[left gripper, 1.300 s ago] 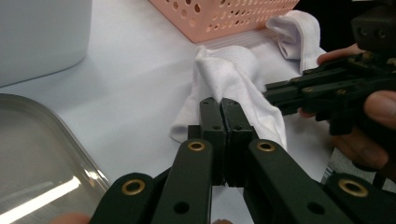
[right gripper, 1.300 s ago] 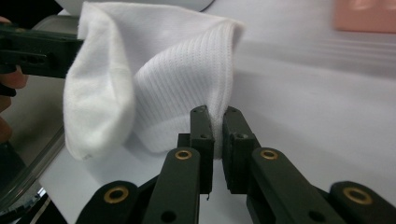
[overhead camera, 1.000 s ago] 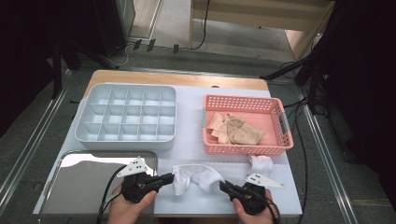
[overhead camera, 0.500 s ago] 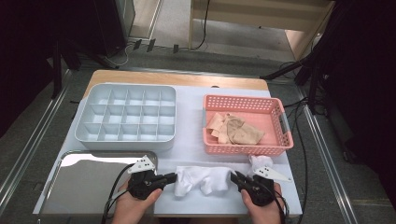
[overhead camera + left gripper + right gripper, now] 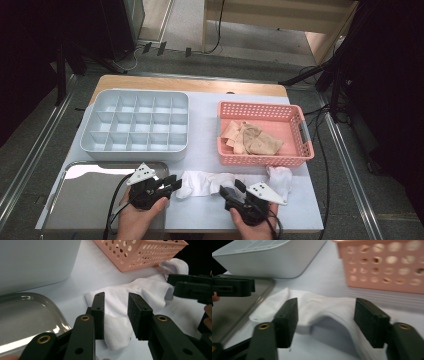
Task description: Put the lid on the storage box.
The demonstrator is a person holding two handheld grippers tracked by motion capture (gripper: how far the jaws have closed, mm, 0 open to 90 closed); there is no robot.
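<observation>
A white sock lies stretched flat on the white table cover near the front edge. My left gripper is at the sock's left end. Its jaws have just been opening, and in the left gripper view the sock lies loose between the parted jaws of the left gripper. My right gripper is over the sock's middle. Its jaws have also just been opening, and in the right gripper view the right gripper stands wide apart around a raised fold of the sock, not pressing it.
A second white sock lies at the right by the pink basket, which holds beige socks. A grey compartment tray sits at the back left. A shiny metal tray is at the front left.
The bunched sock was pulled out flat between the grippers. Both pairs of jaws have since parted and let go of it. The right gripper has come back to the left.
</observation>
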